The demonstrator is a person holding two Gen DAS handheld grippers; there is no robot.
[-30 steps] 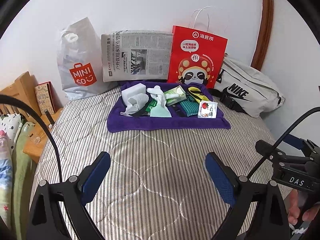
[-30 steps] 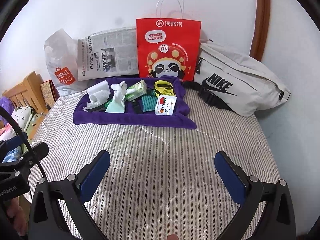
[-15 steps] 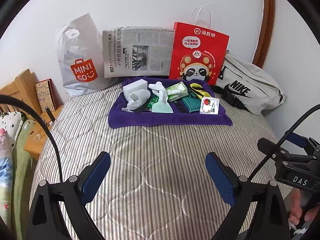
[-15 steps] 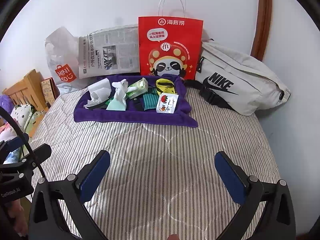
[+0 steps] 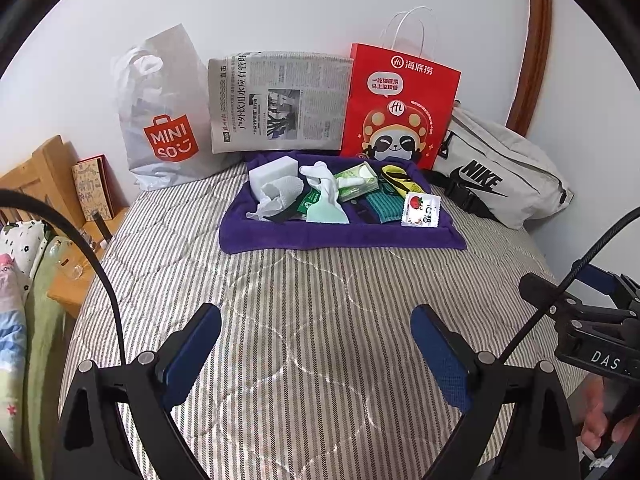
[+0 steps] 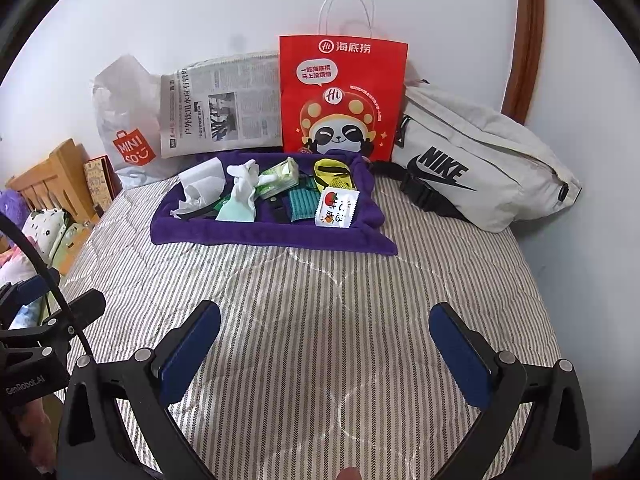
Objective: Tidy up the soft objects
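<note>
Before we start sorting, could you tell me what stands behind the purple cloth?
Behind the purple cloth, against the wall: a newspaper and a red paper bag. Their bottom edges are hidden by the cloth and the items piled on it.

A grey-and-white striped quilted bed (image 5: 304,320). Along its far edge, against the white wall, stand a white plastic Miniso bag (image 5: 160,120), a folded newspaper (image 5: 276,100), a red paper panda bag (image 5: 400,108) and a pale grey Nike bag (image 5: 500,176).
</note>
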